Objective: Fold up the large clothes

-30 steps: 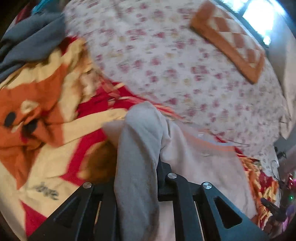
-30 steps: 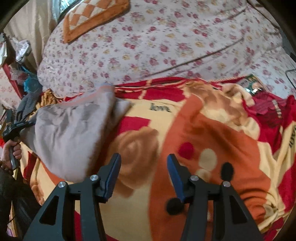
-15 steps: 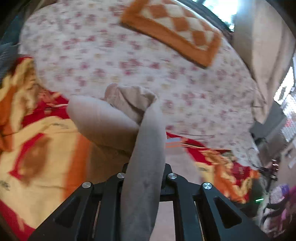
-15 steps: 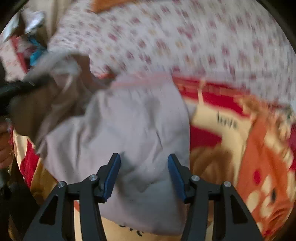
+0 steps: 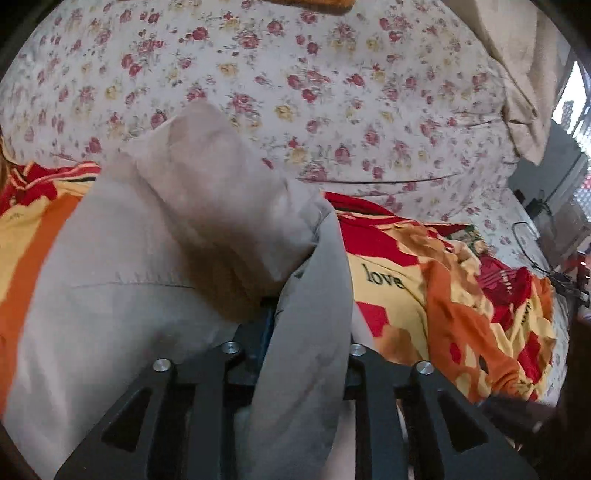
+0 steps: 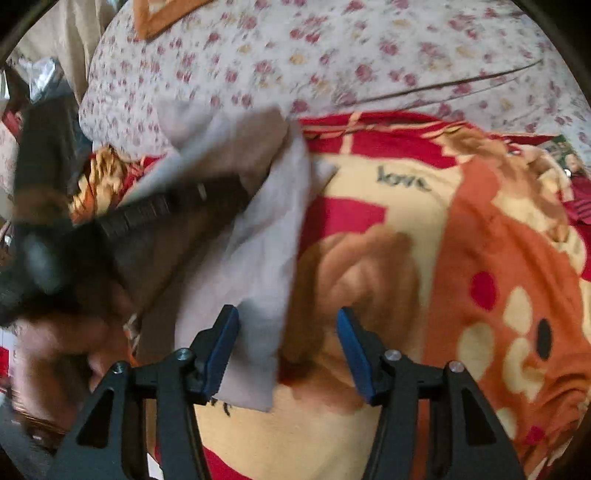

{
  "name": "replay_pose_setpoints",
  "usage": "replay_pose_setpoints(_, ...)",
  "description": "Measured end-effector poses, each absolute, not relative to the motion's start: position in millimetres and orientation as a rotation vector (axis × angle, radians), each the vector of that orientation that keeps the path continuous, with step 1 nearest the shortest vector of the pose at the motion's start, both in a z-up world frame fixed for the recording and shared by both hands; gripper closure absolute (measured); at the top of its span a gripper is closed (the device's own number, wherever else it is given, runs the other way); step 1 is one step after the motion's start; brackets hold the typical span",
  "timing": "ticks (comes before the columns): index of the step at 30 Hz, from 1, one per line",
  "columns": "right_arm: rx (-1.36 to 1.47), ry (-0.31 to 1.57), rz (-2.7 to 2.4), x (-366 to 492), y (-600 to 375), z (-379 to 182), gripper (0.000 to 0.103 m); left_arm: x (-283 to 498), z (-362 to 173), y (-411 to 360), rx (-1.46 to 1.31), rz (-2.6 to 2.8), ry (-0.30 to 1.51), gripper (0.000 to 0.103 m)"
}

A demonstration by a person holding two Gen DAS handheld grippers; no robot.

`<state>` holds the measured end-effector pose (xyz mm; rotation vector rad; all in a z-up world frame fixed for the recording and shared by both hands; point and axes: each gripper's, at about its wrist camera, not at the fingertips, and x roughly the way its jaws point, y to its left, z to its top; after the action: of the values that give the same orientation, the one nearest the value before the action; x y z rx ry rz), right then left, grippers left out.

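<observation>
Floral bedsheet (image 5: 332, 92) fills the background, with a red, orange and yellow fleece blanket (image 6: 461, 258) printed "love" spread over the bed in front of it. On that blanket lies my grey garment (image 5: 155, 236), bunched into a raised fold at its far end. My left gripper (image 5: 295, 332) is clenched on a strip of it that drapes back between the fingers toward the camera. My right gripper (image 6: 288, 354) stands released, blue pads (image 6: 221, 350) apart, hovering over the garment's near corner and the blanket. From the right wrist, the left gripper shows as a dark blur at the garment's left edge. An orange checked cushion (image 6: 162, 14) sits on the sheet far back.
</observation>
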<state>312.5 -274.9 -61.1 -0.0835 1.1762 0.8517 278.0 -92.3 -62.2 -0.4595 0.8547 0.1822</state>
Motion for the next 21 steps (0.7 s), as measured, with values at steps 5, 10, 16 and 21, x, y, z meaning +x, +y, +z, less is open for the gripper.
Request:
replay_pose_setpoints(5,-0.032,1.103,0.793,326,-302,-44,0.045,252,-41,-101,-0.581,0.046,0.771,0.064)
replay_pose_setpoints(10,0.016,1.063,0.735,335,-320,-35,0.045,191,-3,-105,-0.559,-0.074,0.660,0.064)
replay_pose_setpoints(16,0.023,0.934,0.800,321,-311,-13,0.045,137,3,-31,-0.442,0.283,0.599,0.065)
replay_pose_setpoints(21,0.020,0.774,0.951,293,-285,14,0.045,140,-39,-6,-0.526,0.237,0.679,0.095)
